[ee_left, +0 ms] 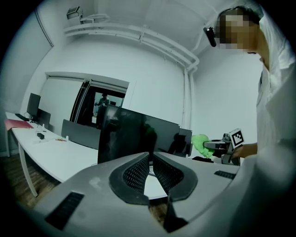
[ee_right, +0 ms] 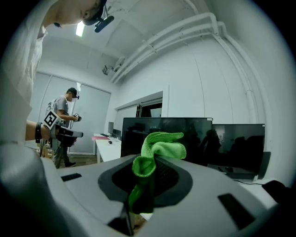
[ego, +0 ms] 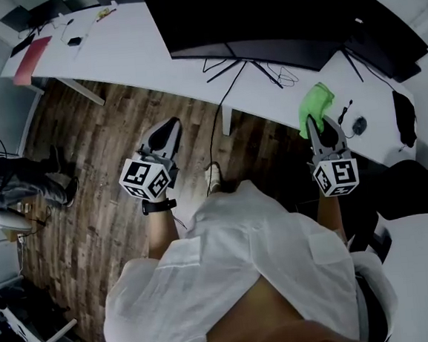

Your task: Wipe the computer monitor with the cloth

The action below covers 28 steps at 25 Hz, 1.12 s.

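The cloth (ego: 314, 104) was clamped in my right gripper (ego: 322, 129); my left gripper (ego: 170, 127) was closed, empty. I judged it needed flat contact with the monitor (ego: 245, 15).

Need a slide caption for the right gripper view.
Right gripper shut on a green cloth, facing two dark monitors on the white desk.

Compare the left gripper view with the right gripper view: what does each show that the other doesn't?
Left gripper view only: a close look at the left gripper, jaws together, nothing between them. Right gripper view only: a close look at the right gripper, jaws shut on the green cloth. Both: the cloth, the dark monitor and the white desk.
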Each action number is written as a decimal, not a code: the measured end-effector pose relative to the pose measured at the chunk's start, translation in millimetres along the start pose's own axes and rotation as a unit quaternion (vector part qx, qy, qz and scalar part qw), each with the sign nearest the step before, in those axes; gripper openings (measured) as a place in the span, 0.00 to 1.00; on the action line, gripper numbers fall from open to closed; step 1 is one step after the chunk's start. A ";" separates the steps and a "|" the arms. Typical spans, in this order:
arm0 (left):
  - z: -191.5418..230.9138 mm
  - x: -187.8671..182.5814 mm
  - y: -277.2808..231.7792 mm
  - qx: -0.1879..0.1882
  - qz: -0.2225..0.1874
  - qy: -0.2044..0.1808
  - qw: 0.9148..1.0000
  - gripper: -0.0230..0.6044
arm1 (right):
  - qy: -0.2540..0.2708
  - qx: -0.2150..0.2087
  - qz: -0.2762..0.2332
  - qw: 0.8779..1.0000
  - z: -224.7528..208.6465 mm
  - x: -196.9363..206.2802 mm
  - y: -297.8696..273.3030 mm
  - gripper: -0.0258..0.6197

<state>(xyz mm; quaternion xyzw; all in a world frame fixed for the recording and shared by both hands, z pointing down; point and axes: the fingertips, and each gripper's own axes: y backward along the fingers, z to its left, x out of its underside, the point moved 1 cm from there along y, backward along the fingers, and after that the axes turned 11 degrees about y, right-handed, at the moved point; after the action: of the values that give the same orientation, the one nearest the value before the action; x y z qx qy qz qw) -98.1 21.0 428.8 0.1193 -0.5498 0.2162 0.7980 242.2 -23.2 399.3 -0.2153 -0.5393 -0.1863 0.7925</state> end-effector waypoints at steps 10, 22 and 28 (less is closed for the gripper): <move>79.0 -44.9 -48.4 0.001 -0.013 -0.009 1.000 0.09 | 0.001 0.005 -0.022 1.000 -6.5 -29.5 -98.6 0.41; 165.5 -75.6 -74.3 0.009 -0.016 -0.009 1.000 0.09 | 0.052 -0.068 -0.129 0.988 20.8 -168.4 -208.2 0.41; 191.8 -78.0 -72.0 0.009 -0.023 0.001 1.000 0.09 | 0.087 -0.171 -0.128 0.973 61.2 -252.9 -292.9 0.41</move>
<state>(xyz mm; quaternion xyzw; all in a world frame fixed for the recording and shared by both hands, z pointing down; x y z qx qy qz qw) -245.7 -141.1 430.1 0.1394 -0.5444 0.2029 0.8019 -48.0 -219.6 223.9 -0.2598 -0.4511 -0.3942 0.7574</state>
